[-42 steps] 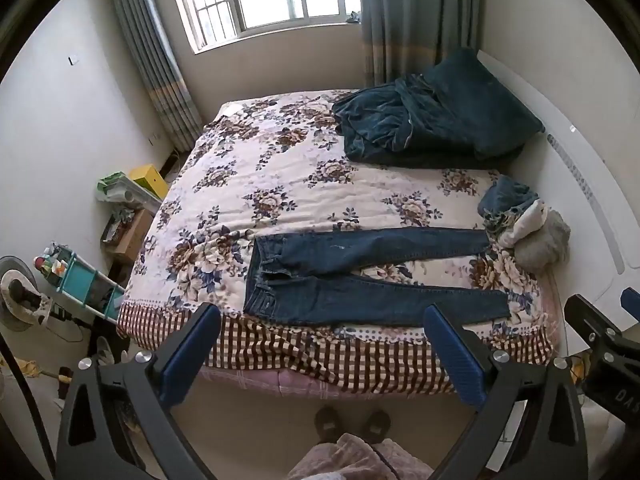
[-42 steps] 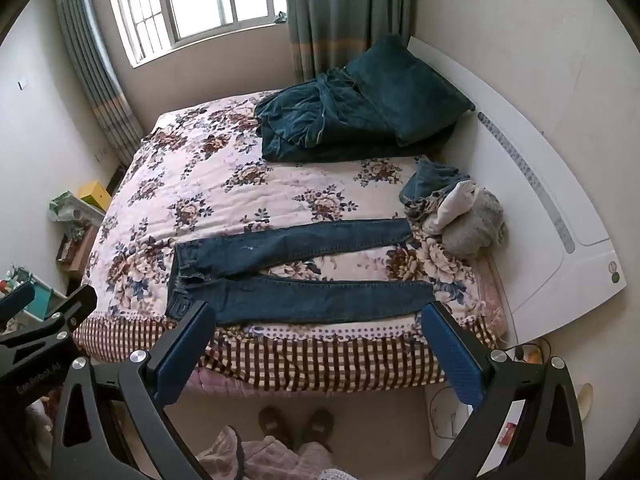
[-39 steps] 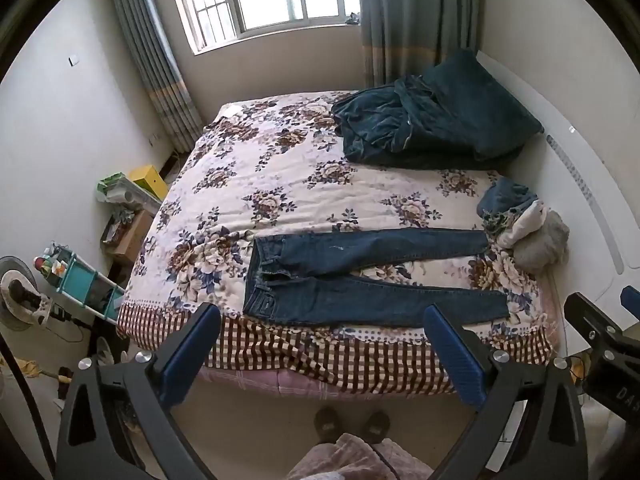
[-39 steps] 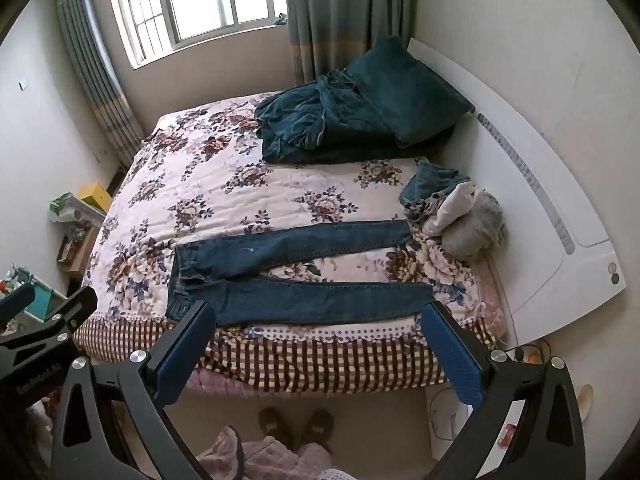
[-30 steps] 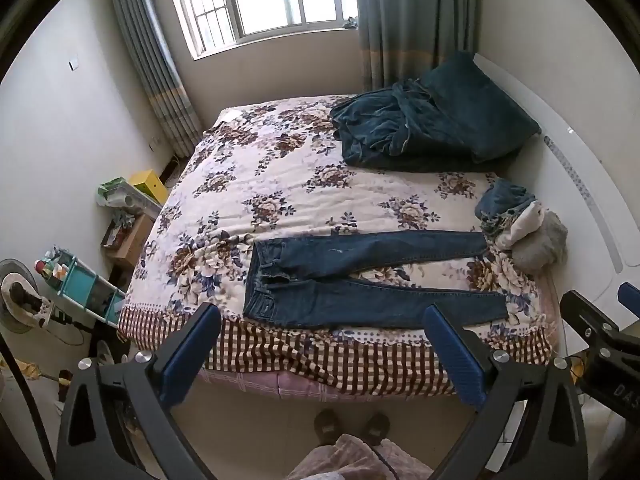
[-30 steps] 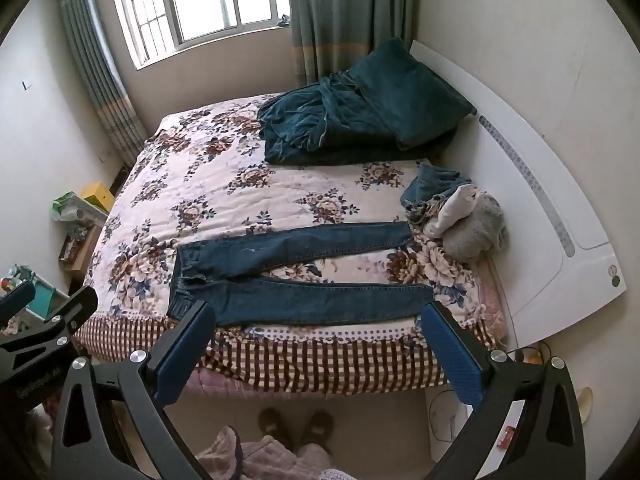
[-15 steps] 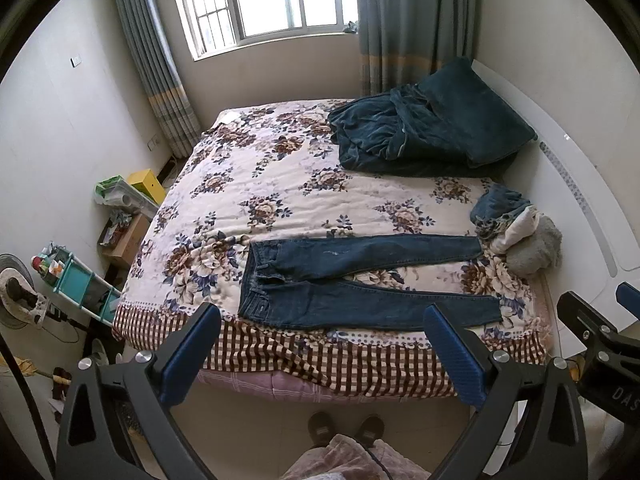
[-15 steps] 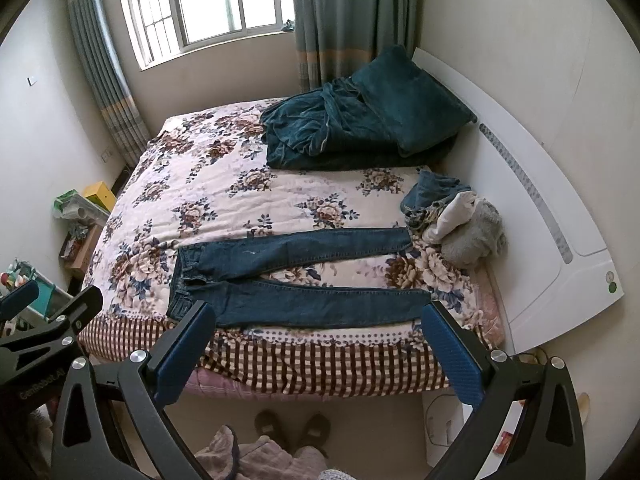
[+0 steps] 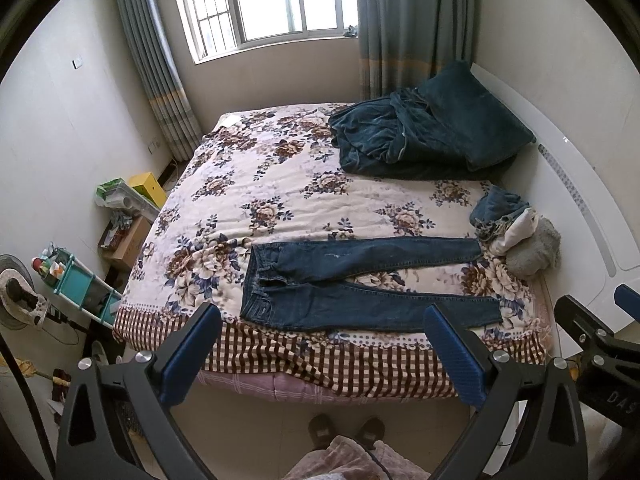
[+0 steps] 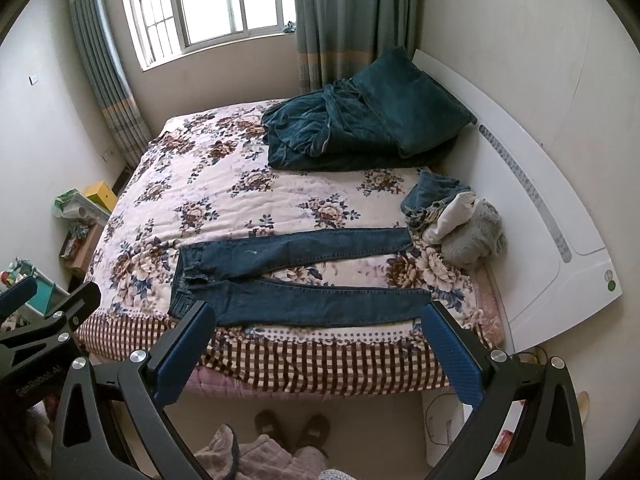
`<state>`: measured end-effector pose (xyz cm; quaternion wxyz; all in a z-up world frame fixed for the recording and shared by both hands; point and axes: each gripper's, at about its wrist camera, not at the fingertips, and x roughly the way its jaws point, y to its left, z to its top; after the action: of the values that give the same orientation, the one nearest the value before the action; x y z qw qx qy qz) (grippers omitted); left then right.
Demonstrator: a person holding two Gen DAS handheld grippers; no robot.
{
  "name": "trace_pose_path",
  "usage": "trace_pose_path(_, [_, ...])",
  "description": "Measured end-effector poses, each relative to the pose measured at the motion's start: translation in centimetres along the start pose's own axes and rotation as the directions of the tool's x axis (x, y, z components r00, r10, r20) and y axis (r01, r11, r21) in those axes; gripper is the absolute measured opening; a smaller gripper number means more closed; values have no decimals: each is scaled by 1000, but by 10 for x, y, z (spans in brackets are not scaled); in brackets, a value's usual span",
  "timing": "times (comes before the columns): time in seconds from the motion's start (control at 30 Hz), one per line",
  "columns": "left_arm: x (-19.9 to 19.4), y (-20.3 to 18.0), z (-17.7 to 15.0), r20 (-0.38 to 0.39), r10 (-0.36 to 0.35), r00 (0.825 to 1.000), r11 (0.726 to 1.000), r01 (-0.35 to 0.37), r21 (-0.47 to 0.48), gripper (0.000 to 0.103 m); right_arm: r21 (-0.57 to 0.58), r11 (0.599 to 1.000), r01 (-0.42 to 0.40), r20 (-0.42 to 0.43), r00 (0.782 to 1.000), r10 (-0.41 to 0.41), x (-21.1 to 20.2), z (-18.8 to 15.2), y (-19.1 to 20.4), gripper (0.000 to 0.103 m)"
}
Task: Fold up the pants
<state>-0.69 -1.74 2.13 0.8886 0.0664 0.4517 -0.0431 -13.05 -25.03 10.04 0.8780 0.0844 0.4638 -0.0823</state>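
Observation:
Dark blue jeans lie flat near the front edge of a floral bed, waist to the left, both legs spread apart toward the right. My left gripper hangs open high above the floor in front of the bed, well short of the jeans. My right gripper is open too, at a similar height and distance, with nothing between its blue pads. In each wrist view the other gripper shows at the frame's edge.
A dark teal blanket and pillow lie at the bed's far right. A small pile of clothes sits beside the leg ends. A white headboard stands on the right. Boxes and a teal shelf crowd the left floor. Slippered feet stand below.
Both grippers have risen and drawn back slightly, so the bed sits lower and smaller in view. The jeans have not moved, and both grippers stay open.

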Motion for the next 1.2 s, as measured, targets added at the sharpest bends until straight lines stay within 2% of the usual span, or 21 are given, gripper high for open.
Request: trace_pose_path(1.2, [-4, 5, 1, 8, -3, 1000, 1000, 4, -2, 103, 3, 1000, -12, 4, 1000, 12, -4, -3, -1, 103])
